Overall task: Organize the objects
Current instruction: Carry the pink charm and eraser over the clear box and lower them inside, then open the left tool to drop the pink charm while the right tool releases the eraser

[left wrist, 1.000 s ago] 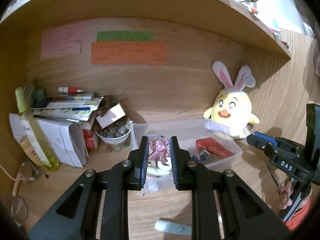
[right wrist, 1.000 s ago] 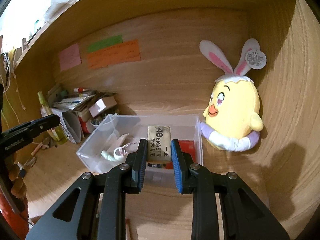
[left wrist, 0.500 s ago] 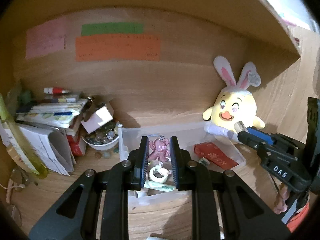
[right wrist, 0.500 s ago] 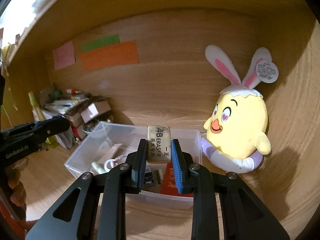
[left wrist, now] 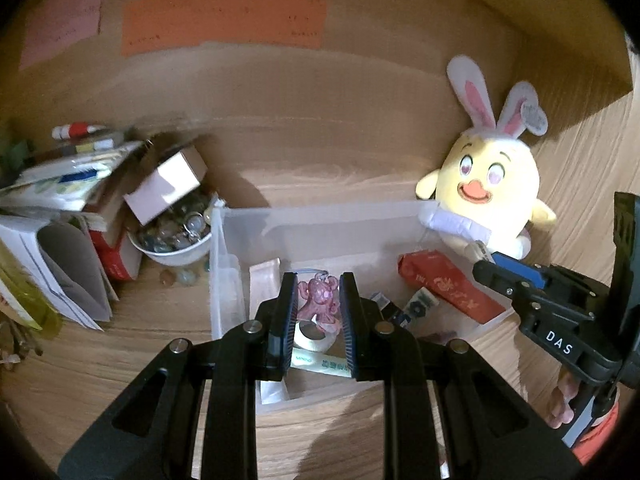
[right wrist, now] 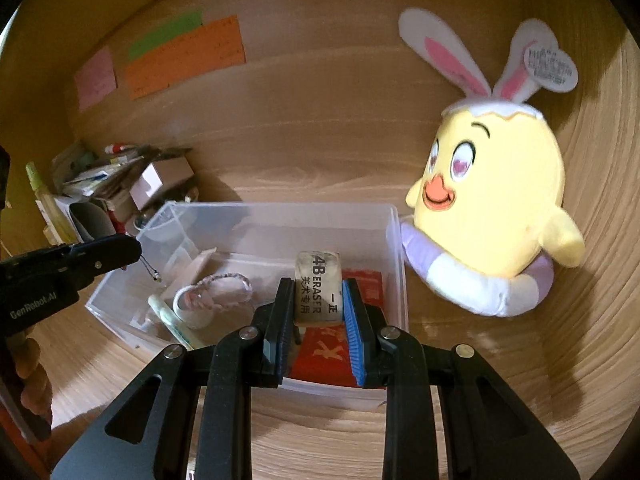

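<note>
Wooden alcove with a clear plastic bin standing on the desk surface, its long axis parallel to the back wall. The right rear corner of the bin touches a yellow plush chick with rabbit ears, which sits against the right side wall. To the left of the bin, a white bowl of glass pebbles lies just beside the bin's left wall, with a small cardboard box tilted over it and a stack of papers and booklets beyond; a few loose pebbles lie between bowl and bin. Bare desk remains in front of the bin. Sticky notes are fixed to the back wall.

Left gripper: angled downward over the front left portion of the bin, jaws clamped on a pink figurine charm. Below it, inside the bin, lie a roll of tape and a green-printed strip.

Right gripper: angled downward over the front right portion of the bin, jaws clamped on a 4B eraser held upright, above a red packet on the bin floor. A braided cord loop lies in the bin's middle. Fingers of the person's hands are visible beneath each gripper body in the opposite view
</note>
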`<state>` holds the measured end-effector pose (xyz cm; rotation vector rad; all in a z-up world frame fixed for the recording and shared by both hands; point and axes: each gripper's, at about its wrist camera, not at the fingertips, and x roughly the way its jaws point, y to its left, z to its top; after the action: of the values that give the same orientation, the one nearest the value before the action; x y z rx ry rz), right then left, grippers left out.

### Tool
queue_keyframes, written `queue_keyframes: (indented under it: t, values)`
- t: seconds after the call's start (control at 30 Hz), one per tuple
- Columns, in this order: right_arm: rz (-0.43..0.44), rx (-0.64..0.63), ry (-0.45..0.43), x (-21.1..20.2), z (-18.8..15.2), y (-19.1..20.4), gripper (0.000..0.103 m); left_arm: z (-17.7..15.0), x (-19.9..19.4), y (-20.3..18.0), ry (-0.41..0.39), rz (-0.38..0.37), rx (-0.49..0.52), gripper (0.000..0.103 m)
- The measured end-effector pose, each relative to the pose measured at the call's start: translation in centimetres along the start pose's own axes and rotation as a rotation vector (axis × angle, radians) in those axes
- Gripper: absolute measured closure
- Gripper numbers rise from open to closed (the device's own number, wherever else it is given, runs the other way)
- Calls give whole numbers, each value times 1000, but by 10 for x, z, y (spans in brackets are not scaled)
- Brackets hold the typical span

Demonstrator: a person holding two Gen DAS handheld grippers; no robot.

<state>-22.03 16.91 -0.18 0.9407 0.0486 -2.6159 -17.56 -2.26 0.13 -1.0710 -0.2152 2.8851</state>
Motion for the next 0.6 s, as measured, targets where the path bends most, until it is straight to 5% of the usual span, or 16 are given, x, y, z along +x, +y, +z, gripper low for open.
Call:
queue_keyframes:
  t: [0.6]
  values:
    - [-8,-20,90,24,-6,0,81,-11,25,-5,93,-12,44,83]
